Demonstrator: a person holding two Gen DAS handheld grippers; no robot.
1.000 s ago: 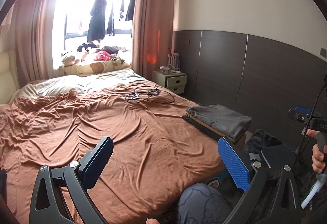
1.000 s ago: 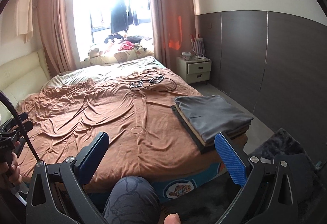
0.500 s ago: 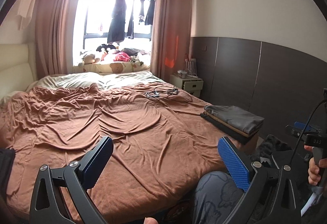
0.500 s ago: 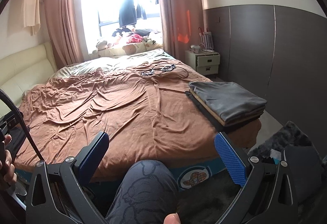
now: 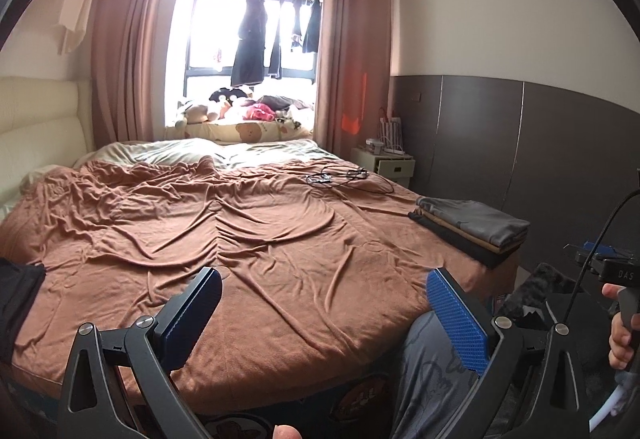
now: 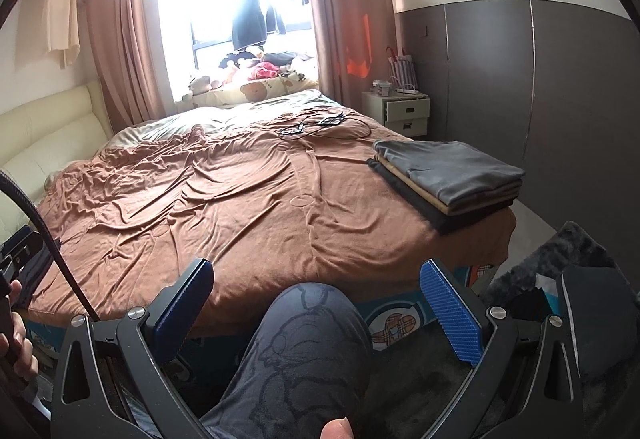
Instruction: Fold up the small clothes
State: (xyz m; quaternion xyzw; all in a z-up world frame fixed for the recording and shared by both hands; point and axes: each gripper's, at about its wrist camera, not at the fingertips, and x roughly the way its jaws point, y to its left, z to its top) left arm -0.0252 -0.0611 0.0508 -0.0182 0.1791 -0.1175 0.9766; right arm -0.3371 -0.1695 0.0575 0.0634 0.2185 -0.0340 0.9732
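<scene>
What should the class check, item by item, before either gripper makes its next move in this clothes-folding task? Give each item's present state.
1. Left gripper empty, jaws apart: ok.
2. Right gripper empty, jaws apart: ok.
3. Folding space on the brown bedspread in front of the grippers: ok, wrinkled but bare.
4. Stack of folded clothes neat, at the bed's right edge: ok.
5. Next garment to fold located: cannot tell; a dark cloth lies at the left edge of the left wrist view, only partly seen.
6. Black cable tangle far from the working area: ok.
</scene>
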